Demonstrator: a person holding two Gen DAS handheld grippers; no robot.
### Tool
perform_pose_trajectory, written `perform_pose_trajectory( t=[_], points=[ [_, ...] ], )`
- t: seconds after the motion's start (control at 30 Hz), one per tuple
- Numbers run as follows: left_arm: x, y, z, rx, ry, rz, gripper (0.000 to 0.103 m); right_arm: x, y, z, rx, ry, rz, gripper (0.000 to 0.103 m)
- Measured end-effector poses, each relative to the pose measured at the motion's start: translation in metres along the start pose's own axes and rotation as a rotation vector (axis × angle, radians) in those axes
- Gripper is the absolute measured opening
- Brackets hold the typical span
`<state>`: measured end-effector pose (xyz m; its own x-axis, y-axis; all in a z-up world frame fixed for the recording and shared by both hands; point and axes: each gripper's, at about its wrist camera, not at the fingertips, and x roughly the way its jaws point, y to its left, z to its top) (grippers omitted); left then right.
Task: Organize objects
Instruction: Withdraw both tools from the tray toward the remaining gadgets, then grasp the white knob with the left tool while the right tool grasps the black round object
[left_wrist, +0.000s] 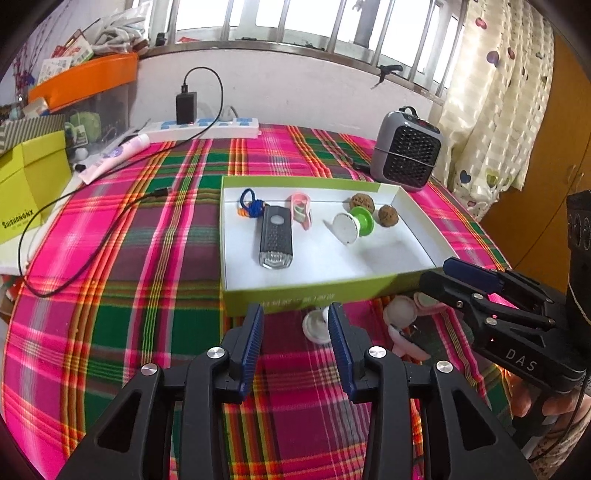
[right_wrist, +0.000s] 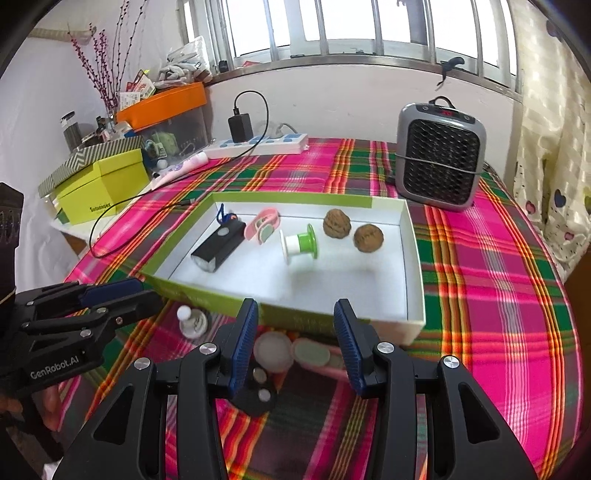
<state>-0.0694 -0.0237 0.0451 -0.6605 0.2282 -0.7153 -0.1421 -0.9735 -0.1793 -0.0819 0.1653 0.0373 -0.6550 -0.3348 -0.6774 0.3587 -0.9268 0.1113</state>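
left gripper (left_wrist: 296, 319) jaws apart | right gripper (right_wrist: 295, 317) jaws apart | box (right_wrist: 343, 319) ahead

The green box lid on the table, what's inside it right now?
Inside the box lid: a black flashlight, a blue cord loop partly hidden behind it, a pink case, a green-and-white spool, and two walnuts.

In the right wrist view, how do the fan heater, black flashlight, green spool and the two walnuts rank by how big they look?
Largest to smallest:
1. Fan heater
2. Black flashlight
3. Green spool
4. The two walnuts and look alike, so no ranking between them. They are close to the spool in apparent size.
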Motion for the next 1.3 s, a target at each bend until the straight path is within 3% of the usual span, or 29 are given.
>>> perform_pose_trajectory(
  t=[0.13,0.23,0.53,1.3],
  points=[
    [0.000,-0.001,-0.006,0.009,0.007,-0.013,0.036,-0.007,0.001,-0.008,0.007,-0.007,0.017,0.045],
    [0.002,-0.002,-0.009,0.014,0.017,-0.026,0.037,-0.010,0.002,-0.014,0.007,-0.002,0.028,0.051],
    [0.012,-0.009,-0.015,0.022,0.051,-0.063,0.041,-0.018,0.005,-0.028,0.000,0.004,0.060,0.051],
    [0.041,-0.013,-0.006,0.036,0.079,-0.018,0.041,-0.007,0.012,-0.043,-0.044,0.081,0.099,0.051]
  ],
)
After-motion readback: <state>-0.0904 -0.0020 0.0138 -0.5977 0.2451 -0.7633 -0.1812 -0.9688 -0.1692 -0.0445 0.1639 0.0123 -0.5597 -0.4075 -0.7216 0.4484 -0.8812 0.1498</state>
